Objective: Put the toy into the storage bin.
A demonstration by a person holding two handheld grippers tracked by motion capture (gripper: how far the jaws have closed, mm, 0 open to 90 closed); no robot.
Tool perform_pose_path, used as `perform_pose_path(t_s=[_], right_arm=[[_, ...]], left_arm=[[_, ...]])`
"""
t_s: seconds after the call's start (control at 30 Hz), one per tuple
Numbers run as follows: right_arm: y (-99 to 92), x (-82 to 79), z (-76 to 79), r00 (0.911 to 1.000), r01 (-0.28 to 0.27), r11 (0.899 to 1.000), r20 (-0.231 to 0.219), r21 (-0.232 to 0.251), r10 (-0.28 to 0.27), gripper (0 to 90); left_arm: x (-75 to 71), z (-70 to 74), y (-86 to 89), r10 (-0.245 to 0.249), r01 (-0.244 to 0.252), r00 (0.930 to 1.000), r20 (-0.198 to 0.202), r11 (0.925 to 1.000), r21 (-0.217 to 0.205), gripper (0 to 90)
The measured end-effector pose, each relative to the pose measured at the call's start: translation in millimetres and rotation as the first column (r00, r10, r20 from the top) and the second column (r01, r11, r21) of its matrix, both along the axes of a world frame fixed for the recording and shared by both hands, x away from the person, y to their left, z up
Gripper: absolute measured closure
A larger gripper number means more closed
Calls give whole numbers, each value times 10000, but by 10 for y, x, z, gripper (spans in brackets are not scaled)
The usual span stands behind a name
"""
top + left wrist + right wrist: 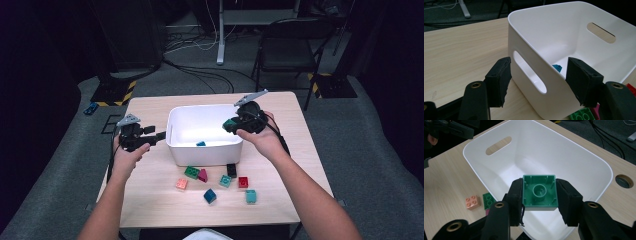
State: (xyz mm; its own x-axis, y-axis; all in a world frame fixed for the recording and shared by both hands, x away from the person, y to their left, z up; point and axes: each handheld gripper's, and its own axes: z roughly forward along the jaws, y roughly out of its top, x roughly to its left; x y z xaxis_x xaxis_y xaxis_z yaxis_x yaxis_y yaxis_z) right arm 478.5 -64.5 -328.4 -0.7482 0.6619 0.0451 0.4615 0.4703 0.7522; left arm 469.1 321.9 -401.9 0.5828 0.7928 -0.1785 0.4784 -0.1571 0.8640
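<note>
A white bin stands in the middle of the wooden table. My right gripper hangs over the bin's right side, shut on a green brick whose hollow underside faces its camera. A small blue brick lies on the bin's floor. My left gripper is level at the bin's left wall. Its jaws stand wide apart on either side of the handle slot, with no grip showing. The blue brick shows past its right jaw.
Loose bricks lie in front of the bin: green, magenta, black, red, teal, salmon, dark blue and another teal. A black chair stands behind the table.
</note>
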Motion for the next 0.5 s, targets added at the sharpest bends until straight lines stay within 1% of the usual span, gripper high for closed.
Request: perform_pose_path(t_s=[0.2,0.27,0.33,0.37,0.4,0.43,0.5], right_arm=[[93,69,-37,10000,-69,10000,49,7,69,585],[145,105,-75,9999,-148,9998,45,-104,148,585],[166,117,-90,9999,-118,9999,33,-96,119,585],[185,128,-103,9999,-105,9999,-9,-102,105,585],[202,145,-119,9999,-162,9998,15,-110,162,585],[238,170,-144,9998,-217,9996,12,-192,217,585],[260,179,-154,9998,-202,9997,-39,-167,201,585]], left_arm=[[0,-7,32,78,-78,10000,-16,10000,35,366],[6,-21,55,168,-168,9998,-46,9998,44,367],[17,-51,82,287,-286,9996,-84,9996,64,366],[23,-69,95,343,-341,9993,-153,9993,131,367],[33,-95,109,397,-394,9991,-119,9989,255,368],[40,-122,118,516,-510,9985,-164,9982,321,371],[61,-178,145,577,-568,9980,-271,9977,360,372]])
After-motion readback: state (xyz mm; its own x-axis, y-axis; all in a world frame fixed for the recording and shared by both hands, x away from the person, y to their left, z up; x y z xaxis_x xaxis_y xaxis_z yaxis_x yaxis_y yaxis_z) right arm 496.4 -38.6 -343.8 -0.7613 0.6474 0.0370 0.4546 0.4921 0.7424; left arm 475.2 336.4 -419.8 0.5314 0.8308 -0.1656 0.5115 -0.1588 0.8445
